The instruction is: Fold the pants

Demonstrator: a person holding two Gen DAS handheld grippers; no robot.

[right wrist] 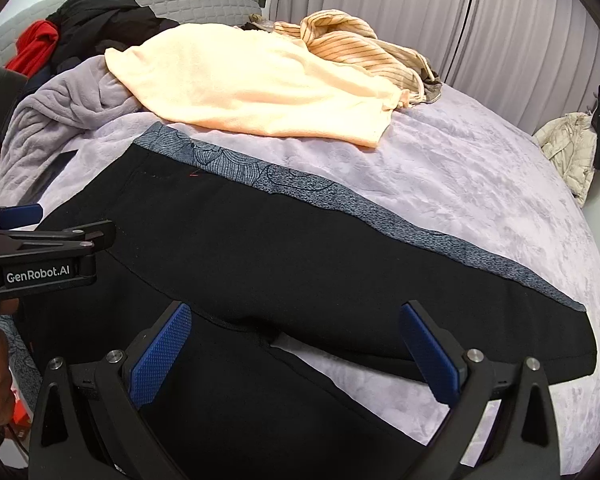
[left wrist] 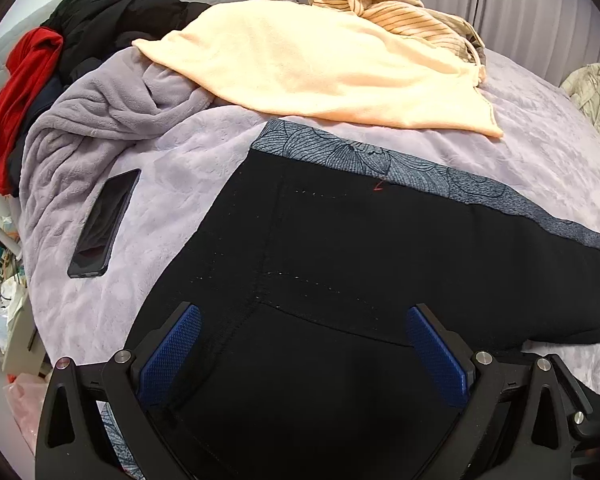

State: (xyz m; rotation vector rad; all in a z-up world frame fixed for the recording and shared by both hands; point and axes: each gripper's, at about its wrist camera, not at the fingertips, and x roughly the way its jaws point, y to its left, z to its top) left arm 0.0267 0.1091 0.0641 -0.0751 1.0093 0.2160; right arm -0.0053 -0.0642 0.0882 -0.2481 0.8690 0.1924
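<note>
Pants [left wrist: 360,248], black with a grey patterned side stripe [left wrist: 380,160], lie spread flat on the bed [right wrist: 480,184], which is covered in a lilac fleece blanket. Beyond them, a peach towel [left wrist: 320,68] rests on the blanket, with a striped garment [right wrist: 352,44] bunched at its far edge and a pile of black and red clothes [left wrist: 80,32] against the headboard. Left of the pants, a dark phone [left wrist: 104,224] lies on the fleece. Both tools hover over the black fabric with fingers spread wide, gripping nothing: left tool [left wrist: 300,320] above the seat seam, right tool [right wrist: 296,316] above the crotch.
</note>
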